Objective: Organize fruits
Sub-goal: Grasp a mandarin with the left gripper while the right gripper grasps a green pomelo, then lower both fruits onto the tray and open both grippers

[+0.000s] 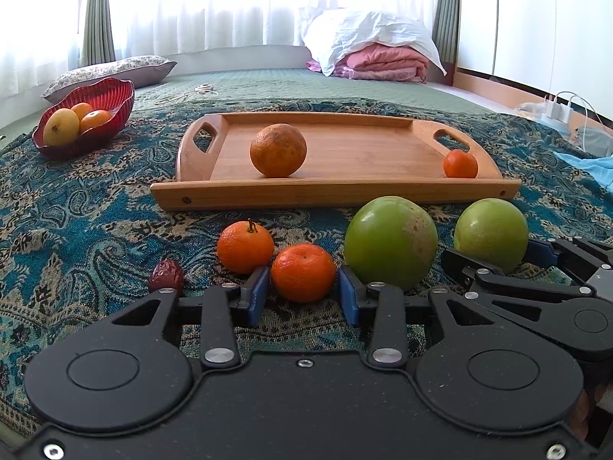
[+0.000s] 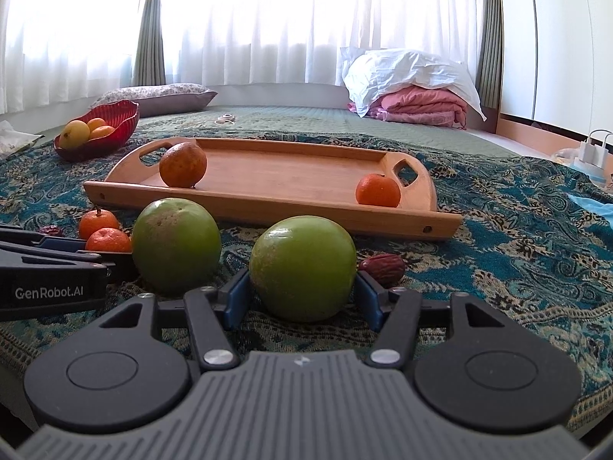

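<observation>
Between the left gripper pads sits a mandarin; pads flank it closely, contact unclear, can't tell if clamped. Second mandarin just ahead-left, dried date further left. Right gripper is clamped on a green apple, the other green apple to its left. Wooden tray beyond both, holding an orange.

Patterned teal blanket over green bedspread. Floral pillow at left, folded pink bedding under white sheet. White chargers at right.
</observation>
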`<state>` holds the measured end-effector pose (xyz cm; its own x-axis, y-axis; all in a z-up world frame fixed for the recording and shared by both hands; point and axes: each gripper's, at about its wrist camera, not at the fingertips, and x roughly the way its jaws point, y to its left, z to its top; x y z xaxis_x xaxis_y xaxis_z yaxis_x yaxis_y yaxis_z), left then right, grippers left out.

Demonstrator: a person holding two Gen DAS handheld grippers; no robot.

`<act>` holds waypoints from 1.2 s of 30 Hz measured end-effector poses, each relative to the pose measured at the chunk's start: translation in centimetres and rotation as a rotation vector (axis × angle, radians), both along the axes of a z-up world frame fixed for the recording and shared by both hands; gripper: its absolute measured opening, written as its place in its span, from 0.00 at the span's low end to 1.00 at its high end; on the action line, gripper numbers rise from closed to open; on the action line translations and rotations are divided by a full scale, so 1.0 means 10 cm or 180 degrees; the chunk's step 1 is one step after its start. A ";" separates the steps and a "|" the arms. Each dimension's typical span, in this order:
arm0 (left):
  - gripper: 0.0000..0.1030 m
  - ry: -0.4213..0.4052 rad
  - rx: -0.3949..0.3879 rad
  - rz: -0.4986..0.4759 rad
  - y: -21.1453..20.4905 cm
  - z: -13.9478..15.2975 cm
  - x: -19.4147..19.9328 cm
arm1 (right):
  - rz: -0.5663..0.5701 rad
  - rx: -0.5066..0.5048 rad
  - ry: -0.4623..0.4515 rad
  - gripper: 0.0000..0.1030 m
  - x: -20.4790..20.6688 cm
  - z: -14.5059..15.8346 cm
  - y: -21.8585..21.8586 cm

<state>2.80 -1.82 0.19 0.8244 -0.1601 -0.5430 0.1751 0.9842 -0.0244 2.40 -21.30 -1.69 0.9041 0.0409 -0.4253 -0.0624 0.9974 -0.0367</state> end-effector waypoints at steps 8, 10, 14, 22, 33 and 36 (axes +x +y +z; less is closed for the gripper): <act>0.32 -0.0038 0.0036 -0.0013 -0.01 0.00 0.00 | -0.0001 -0.0001 -0.0002 0.64 0.00 0.00 0.00; 0.32 -0.0056 0.0054 -0.0019 -0.01 0.00 -0.01 | 0.0001 -0.0007 -0.0002 0.60 0.00 0.00 0.00; 0.32 -0.0146 0.0187 -0.0037 -0.04 0.01 -0.03 | -0.0001 -0.0063 -0.0020 0.58 0.01 0.02 0.02; 0.32 -0.0273 0.0160 -0.0021 0.00 0.20 -0.05 | 0.0015 0.0056 -0.0026 0.57 -0.02 0.09 -0.03; 0.32 -0.0366 0.0026 0.0046 0.08 0.64 0.20 | -0.0013 0.0212 -0.0232 0.57 0.05 0.42 -0.15; 0.32 -0.0395 0.0009 0.0061 0.11 0.76 0.33 | -0.0028 0.0221 -0.0270 0.57 0.16 0.54 -0.21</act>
<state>6.08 -0.74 7.80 0.8881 -0.1424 -0.4371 0.1579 0.9875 -0.0010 3.96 -23.42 3.74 0.9373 0.0594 -0.3435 -0.0532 0.9982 0.0276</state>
